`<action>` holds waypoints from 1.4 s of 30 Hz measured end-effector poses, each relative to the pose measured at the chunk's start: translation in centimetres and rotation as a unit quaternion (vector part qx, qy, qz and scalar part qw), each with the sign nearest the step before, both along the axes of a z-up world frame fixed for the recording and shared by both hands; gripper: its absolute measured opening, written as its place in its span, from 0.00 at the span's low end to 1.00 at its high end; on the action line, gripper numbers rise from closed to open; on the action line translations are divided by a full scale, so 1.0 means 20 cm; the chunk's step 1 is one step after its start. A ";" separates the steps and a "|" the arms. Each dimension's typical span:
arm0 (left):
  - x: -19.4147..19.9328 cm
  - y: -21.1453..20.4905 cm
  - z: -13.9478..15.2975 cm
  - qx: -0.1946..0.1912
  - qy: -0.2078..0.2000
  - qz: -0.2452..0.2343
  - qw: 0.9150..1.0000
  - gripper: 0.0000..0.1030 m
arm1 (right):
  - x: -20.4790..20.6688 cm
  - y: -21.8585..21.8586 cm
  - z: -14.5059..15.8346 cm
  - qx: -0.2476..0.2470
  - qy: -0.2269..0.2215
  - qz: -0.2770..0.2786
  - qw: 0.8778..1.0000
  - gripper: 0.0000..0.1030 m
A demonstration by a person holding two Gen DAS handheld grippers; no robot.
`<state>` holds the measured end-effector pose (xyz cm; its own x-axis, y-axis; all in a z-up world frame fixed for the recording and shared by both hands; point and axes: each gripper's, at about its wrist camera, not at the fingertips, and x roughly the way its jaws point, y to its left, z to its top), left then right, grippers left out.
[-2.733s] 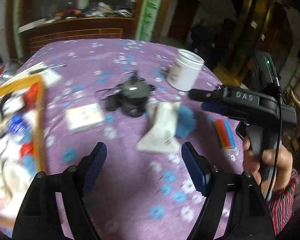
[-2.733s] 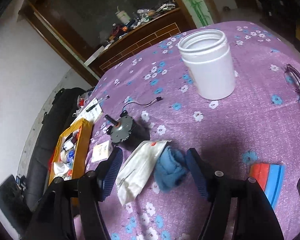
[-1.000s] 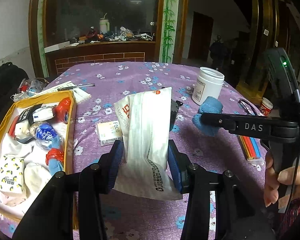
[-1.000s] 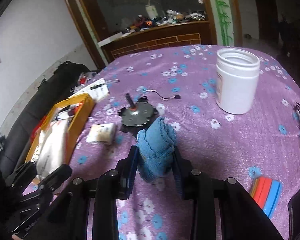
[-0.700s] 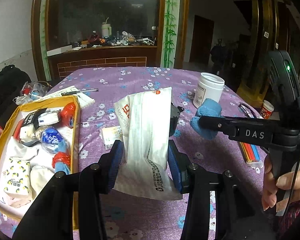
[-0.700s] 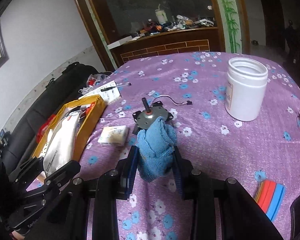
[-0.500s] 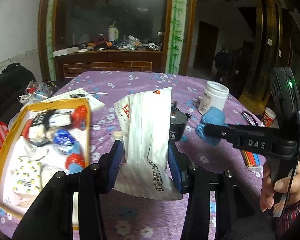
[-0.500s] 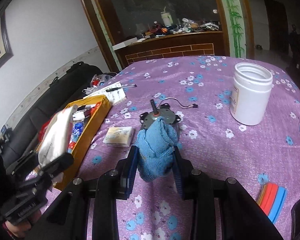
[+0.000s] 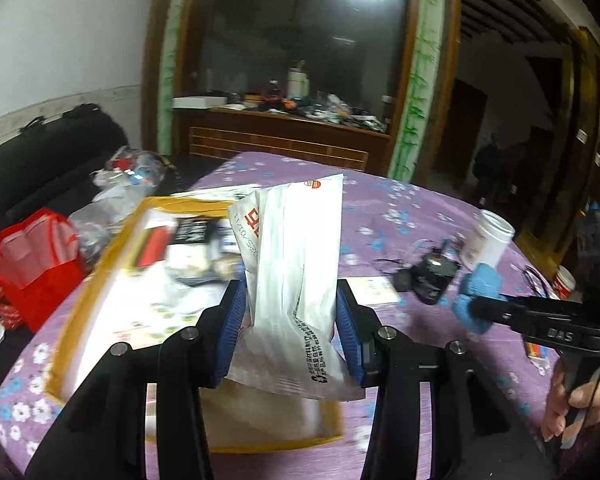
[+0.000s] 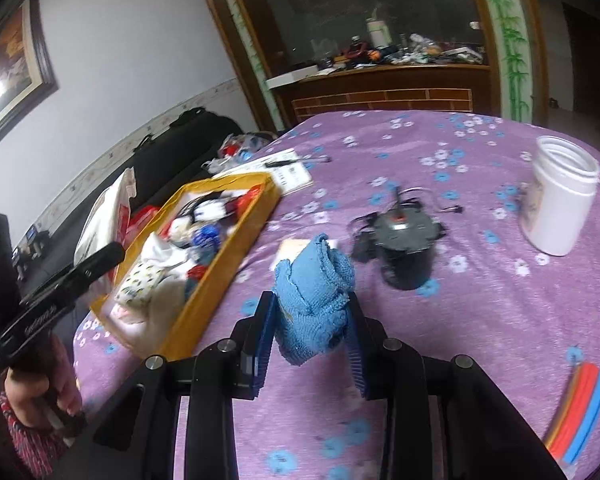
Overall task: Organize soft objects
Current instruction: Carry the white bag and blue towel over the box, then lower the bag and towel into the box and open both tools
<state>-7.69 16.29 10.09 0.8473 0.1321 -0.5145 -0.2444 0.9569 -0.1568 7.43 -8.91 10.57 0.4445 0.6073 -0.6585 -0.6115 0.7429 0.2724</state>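
Purple floral tablecloth (image 10: 480, 320); left gripper (image 9: 290, 320) clamps white packet (image 9: 296, 260), right gripper (image 10: 310, 332) clamps blue cloth (image 10: 314, 300).

Right gripper (image 9: 476, 308), body beside the blue cloth (image 9: 476, 300): raised letters "DAS". White packet (image 9: 296, 280) clamped in the left gripper (image 9: 292, 320): large red character near the top edge, one line of small black print along the bottom, a round red mark at the top corner; none legible. White jar (image 10: 560, 196) label blurred.
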 end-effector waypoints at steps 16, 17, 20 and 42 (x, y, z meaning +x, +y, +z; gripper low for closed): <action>-0.15 0.48 -0.28 -0.030 0.056 0.094 0.994 0.42 | -0.20 0.75 0.04 -0.016 0.014 0.107 0.994 0.33; -0.14 0.49 -0.29 -0.031 0.059 0.094 0.993 0.42 | -0.21 0.78 0.03 -0.018 0.014 0.110 0.994 0.33; -0.14 0.49 -0.32 -0.031 0.065 0.094 0.993 0.42 | -0.20 0.91 -0.01 -0.031 0.019 0.114 0.993 0.33; -0.10 0.53 -0.36 -0.040 0.081 0.092 0.992 0.43 | -0.04 1.10 -0.21 -0.059 0.048 0.089 0.993 0.50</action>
